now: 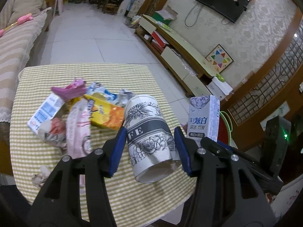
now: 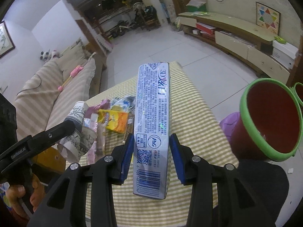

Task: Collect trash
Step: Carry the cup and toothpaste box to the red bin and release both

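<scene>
Black gripper arms with blue pads fill the bottom of both wrist views. Between the pads of the left gripper [image 1: 150, 147] sits a paper cup [image 1: 147, 132], white with a grey floral print and a dark band bearing letters; both pads press its sides, and its open mouth tips toward the camera, clear of the cloth below. The right gripper [image 2: 150, 153] is clamped on a long toothpaste box [image 2: 152, 124], silver-blue with a barcode and printed text, held near its lower end so that most of the box stands out ahead of the fingers. Neither tool is wide open; each is closed as far as its load allows.

At the lower left of the right wrist view a person's hand [image 2: 20, 194] grips the handle of the left tool.

Beneath both loads lies a table [image 1: 113, 75] covered with a yellow-green striped cloth. On it, left of the cup, rests a pile of trash [image 1: 75, 113]: a yellow-orange packet, a pink wrapper, a blue and white carton, and crumpled paper, all touching or overlapping.

Just right of the table stands a red bucket [image 2: 269, 119] with a green rim, its mouth tilted toward the right gripper's camera.

Farther off are a striped sofa [image 2: 51, 87], a tiled floor and a low TV cabinet [image 1: 180, 47].
</scene>
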Tool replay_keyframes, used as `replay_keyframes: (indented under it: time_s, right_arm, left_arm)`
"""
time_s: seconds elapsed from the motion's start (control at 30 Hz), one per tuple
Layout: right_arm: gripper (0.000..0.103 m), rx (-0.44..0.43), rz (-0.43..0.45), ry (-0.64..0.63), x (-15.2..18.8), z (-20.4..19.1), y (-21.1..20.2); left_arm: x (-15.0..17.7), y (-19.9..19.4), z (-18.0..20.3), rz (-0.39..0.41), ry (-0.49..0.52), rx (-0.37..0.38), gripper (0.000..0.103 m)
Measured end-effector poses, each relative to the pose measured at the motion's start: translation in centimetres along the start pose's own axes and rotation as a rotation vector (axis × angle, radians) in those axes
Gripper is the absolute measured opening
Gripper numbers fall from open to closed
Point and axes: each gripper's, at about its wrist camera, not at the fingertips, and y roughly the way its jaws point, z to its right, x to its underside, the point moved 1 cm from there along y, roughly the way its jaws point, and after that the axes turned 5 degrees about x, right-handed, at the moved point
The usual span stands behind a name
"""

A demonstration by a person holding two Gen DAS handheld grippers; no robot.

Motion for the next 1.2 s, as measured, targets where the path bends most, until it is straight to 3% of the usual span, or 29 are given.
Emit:
replay_keyframes:
  time_s: [0.8,1.2]
  right_arm:
    - [0.038,0.115,0.09,0.195,-1.0,10.1,-3.3]
    - [0.038,0.219,0.144,0.296,-1.4,18.0,-5.6]
  left_arm:
    - [-2.3,6.9,8.9,-0.078,0.144,0.116,0.05]
    - [-1.7,12.2,13.5,-0.148,0.199,0.191,0.05]
